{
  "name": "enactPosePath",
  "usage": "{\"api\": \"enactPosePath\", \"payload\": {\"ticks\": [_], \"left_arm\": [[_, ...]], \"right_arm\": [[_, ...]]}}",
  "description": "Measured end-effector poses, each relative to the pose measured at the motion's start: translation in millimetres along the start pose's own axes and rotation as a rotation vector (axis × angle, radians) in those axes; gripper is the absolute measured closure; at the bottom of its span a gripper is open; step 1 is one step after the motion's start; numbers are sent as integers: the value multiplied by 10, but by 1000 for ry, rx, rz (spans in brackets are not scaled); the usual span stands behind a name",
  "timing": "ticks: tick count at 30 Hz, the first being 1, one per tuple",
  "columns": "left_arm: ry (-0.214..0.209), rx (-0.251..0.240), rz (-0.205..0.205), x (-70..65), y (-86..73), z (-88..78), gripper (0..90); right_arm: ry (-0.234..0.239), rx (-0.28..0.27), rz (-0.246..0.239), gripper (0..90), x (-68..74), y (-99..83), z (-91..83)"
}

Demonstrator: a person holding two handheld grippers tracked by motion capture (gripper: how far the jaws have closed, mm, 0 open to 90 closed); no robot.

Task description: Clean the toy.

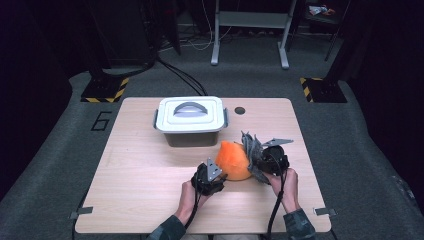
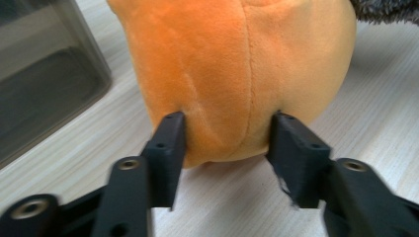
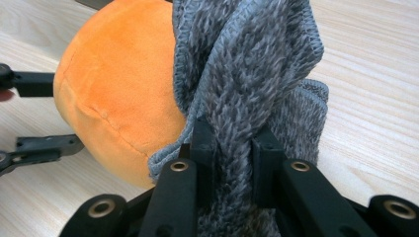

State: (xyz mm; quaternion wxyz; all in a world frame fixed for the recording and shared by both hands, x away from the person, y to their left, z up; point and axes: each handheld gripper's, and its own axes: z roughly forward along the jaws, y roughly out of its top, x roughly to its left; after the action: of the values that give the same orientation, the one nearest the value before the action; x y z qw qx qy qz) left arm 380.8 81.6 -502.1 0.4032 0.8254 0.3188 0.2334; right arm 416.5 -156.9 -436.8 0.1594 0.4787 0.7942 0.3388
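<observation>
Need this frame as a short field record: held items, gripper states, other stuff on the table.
work item: orange plush toy with grey knitted cloth on it
left gripper: jaws either side of the plush's end, whether they press on it is unclear
right gripper: shut on the grey knitted cloth
container: lidded plastic box, behind the plush
surface: wooden table

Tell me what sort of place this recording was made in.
Probably a lab or recording studio, not a home: a lone wooden table on grey carpet, hazard-striped stand bases, cables across the floor, and dark surrounds. A number six marks the floor.
</observation>
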Motion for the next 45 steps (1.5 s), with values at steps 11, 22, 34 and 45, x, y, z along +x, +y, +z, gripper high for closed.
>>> {"api": "enactPosePath", "payload": {"ticks": [11,22,34,45], "left_arm": [[-58,-19,1,13,17,-29,831],[-171,-43,-43,-22,151,-167,842],[-157,-10,-46,17,73,-112,837],[-147,-31,-55,32,-30,-65,838]], "right_arm": [[28,-12,25,759,-64,-25,-79],[102,-79,-23,758,165,92,-389],[110,-35,-105,755,477,151,-73],[45,-24,-98,767,401,118,-26]]}}
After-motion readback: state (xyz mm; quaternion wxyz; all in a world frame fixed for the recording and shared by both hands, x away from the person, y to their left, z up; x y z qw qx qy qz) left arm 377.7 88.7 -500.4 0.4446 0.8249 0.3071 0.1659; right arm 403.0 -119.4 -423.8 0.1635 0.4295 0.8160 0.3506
